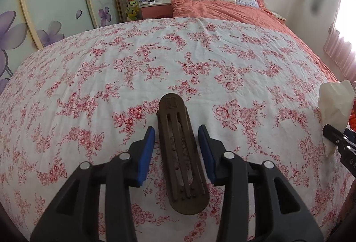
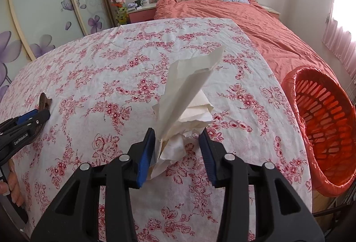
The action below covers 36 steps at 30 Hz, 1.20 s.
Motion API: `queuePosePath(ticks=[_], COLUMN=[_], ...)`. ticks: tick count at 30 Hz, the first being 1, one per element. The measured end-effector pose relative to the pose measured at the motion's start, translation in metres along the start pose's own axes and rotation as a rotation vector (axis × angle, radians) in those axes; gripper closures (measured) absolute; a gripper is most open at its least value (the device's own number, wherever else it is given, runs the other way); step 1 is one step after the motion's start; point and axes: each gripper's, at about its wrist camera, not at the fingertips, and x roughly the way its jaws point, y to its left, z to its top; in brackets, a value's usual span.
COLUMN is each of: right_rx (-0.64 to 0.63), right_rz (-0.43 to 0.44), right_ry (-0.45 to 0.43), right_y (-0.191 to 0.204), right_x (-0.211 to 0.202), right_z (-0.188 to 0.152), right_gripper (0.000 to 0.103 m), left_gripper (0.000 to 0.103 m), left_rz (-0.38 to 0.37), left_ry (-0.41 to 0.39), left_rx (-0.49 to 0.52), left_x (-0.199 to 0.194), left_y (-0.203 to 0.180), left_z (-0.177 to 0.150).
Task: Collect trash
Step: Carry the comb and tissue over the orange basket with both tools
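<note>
On the table with the white cloth printed with red flowers [image 2: 111, 77], I have two things left to deal with. My left gripper [image 1: 176, 148] stands around a long dark brown slotted plastic piece [image 1: 181, 153] that lies flat on the cloth. Its blue pads [image 1: 148, 153] are on each side of the piece with a small gap, so it is released, not grasping.

My right gripper [image 2: 178, 150] is over a crumpled white paper tissue [image 2: 187, 104] that rises from the cloth. The tissue touches one pad, but the other pad is apart from it, so I judge this grip is not yet made.

The round red plastic basket lined with a red bag [image 2: 322, 130] waits just beside the right edge of the table. What I see of its inside looks empty. So I judge the task is at its beginning: both items must still be clenched, lifted and dropped there.
</note>
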Motion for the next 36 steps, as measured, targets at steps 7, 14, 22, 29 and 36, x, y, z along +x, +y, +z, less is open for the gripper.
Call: queuePosePath(ticks=[7, 14, 22, 29, 36], right_rx=[0.015, 0.052, 0.044, 0.054, 0.077], right_rz=[0.047, 0.08, 0.089, 0.086, 0.061], right_ry=[0.002, -0.017, -0.054, -0.094, -0.132], right_y=[0.003, -0.004, -0.005, -0.019, -0.042], right_x=[-0.005, -0.022, -0.045, -0.065, -0.086], right_z=[0.0, 0.003, 0.005, 0.011, 0.005], right_gripper=[0.085, 0.086, 0.086, 0.086, 0.086], left_gripper=[0.07, 0.07, 0.07, 0.07, 0.07], left_rz=[-0.007, -0.026, -0.054, -0.1, -0.143], left_ry=[-0.003, -0.023, -0.058, -0.108, -0.148], left_rx=[0.01, 0.004, 0.027, 0.073, 0.145], left_x=[-0.002, -0.018, -0.045, -0.076, -0.102], left_y=[0.0, 0.001, -0.01, -0.041, -0.085], left_z=[0.0, 0.0, 0.01, 0.022, 0.028])
